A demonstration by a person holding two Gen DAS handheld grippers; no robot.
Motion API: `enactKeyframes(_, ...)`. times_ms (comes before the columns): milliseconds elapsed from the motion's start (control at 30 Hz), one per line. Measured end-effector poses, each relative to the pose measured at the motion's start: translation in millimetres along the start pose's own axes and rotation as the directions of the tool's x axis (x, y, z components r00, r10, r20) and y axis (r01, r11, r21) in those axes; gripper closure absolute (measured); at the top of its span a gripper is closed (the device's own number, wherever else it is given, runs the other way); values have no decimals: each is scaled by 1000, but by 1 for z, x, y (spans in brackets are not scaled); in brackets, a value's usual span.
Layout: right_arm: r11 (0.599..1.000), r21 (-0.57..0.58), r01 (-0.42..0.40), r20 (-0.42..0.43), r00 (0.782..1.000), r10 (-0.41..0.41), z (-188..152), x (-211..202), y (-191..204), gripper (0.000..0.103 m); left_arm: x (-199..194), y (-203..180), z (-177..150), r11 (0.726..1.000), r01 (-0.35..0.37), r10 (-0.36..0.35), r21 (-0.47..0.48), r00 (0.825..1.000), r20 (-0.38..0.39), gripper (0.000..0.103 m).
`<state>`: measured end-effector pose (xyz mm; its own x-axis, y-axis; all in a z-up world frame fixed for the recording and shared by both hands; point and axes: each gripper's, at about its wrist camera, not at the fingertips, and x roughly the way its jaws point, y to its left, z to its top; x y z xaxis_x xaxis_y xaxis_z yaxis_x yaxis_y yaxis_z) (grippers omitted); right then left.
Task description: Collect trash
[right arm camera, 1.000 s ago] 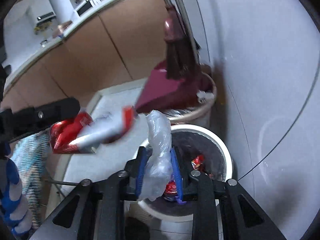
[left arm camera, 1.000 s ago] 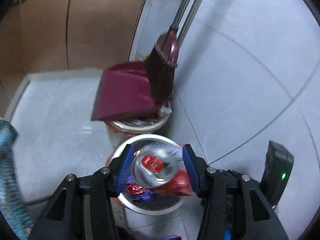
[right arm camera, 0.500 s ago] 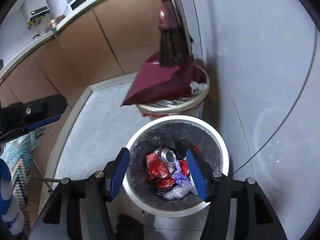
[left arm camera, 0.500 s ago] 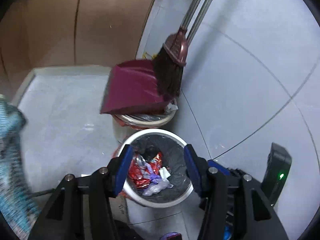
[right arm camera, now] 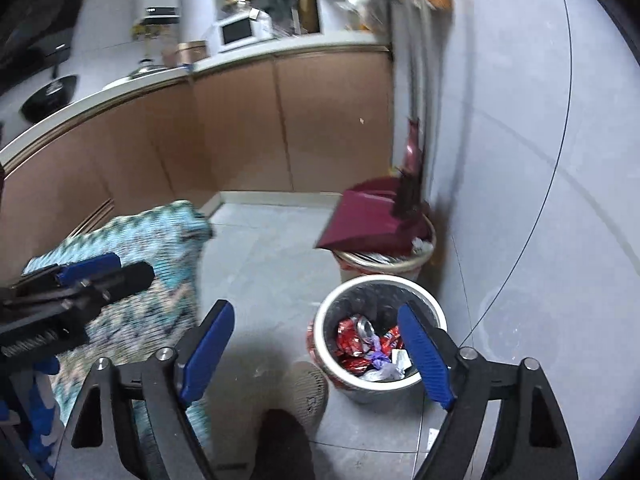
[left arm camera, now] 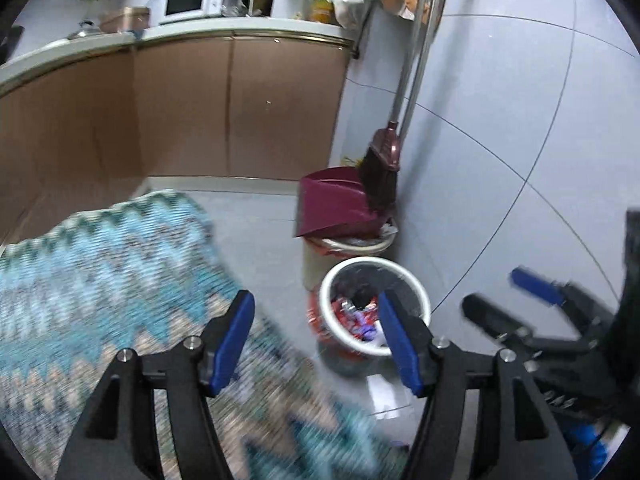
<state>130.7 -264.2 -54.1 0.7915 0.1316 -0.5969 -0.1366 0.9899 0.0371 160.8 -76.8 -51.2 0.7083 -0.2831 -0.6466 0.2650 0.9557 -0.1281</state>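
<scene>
A white-rimmed trash bin [left arm camera: 416, 284] [right arm camera: 434, 304] stands on the floor by the wall. Inside it lie red wrappers, a crushed can [right arm camera: 365, 326] and a clear plastic bag [right arm camera: 380, 372]. My left gripper [left arm camera: 316, 320] hangs well above and back from the bin, its jaws opening with nothing between them. My right gripper [right arm camera: 316, 332] is also high above the floor, jaws opening wide and empty. Each gripper shows at the edge of the other's view, the right gripper [left arm camera: 520, 300] and the left gripper [right arm camera: 100, 268].
A second bin [right arm camera: 384, 264] behind the first carries a maroon dustpan [left arm camera: 336, 208] and a broom [left arm camera: 384, 168] leaning on the wall. A blue zigzag cloth [left arm camera: 100, 272] covers a surface at left. Brown cabinets [left arm camera: 180, 112] and a cluttered counter lie beyond. A slipper [right arm camera: 308, 392] is below.
The left gripper let go of the can and the right one released the plastic bag; both now lie in the bin. Both grippers opened and pulled up and back from the bin.
</scene>
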Motion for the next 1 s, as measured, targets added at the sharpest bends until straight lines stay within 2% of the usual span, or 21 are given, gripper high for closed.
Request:
enactKeyframes(67,1000,-27,-8,28,1000,8,-2,-19,16,5,-25,11,-12,999,-52,52,14,998,20,36)
enactKeyframes(200,997,-73,-9,83,996,15,-7,-51,47,0,-64,31,-32,988,-148,146,34,988,56,32)
enactKeyframes(400,992,-123,-4,141,990,21,-14,-84,78,0,-114,58,-57,966,-260,258,6,959,114,27)
enactKeyframes(667,984,-175,6,195,980,29,-16,-110,100,0,-163,75,-68,942,-328,336,-70,921,198,27)
enactKeyframes(800,982,-186,12,215,976,29,-17,-118,104,0,-179,77,-68,927,-364,376,-97,896,235,27)
enactKeyframes(1000,985,-174,18,235,972,24,-18,-126,101,0,-193,82,-69,919,-377,393,-114,884,254,20)
